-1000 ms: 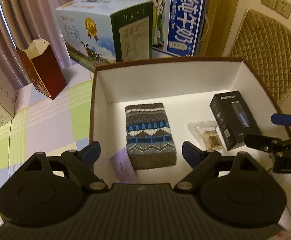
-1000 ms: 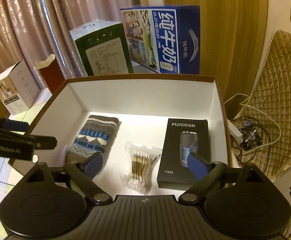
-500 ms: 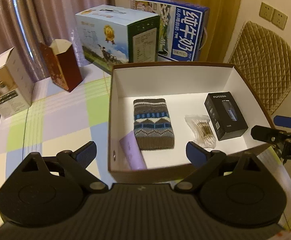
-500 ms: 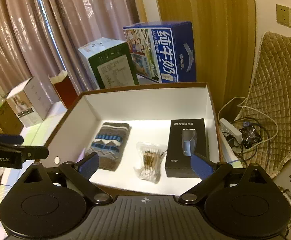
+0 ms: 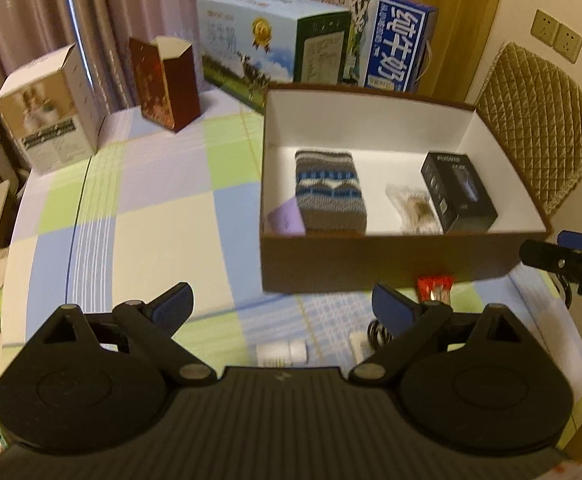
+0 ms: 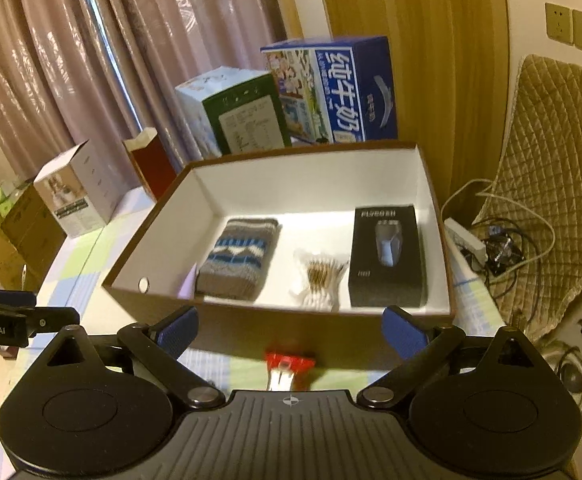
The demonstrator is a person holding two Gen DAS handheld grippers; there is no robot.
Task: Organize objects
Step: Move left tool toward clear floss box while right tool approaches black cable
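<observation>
A brown box with white inside [image 5: 375,268] [image 6: 275,336] stands on the checked tablecloth. In it lie a knitted pouch [image 5: 329,192] [image 6: 241,258], a lilac card [image 5: 287,220], a bag of cotton swabs [image 5: 411,208] [image 6: 319,280] and a black shaver box [image 5: 457,196] [image 6: 387,256]. In front of the box lie a red packet [image 5: 435,286] [image 6: 289,362], a small white bottle [image 5: 281,352] and a spring clip [image 5: 377,332]. My left gripper [image 5: 281,306] is open and empty above the cloth. My right gripper [image 6: 291,330] is open and empty before the box.
Behind the box stand a green-and-white carton [image 5: 271,44], a blue milk carton [image 5: 387,36], a dark red box [image 5: 167,80] and a white box [image 5: 49,112]. A quilted chair [image 5: 539,128] and cables [image 6: 499,248] are at the right. Curtains hang behind.
Both grippers have drawn back from over the box toward me. The box's near wall and the small things in front of it have come into view. Both stay open.
</observation>
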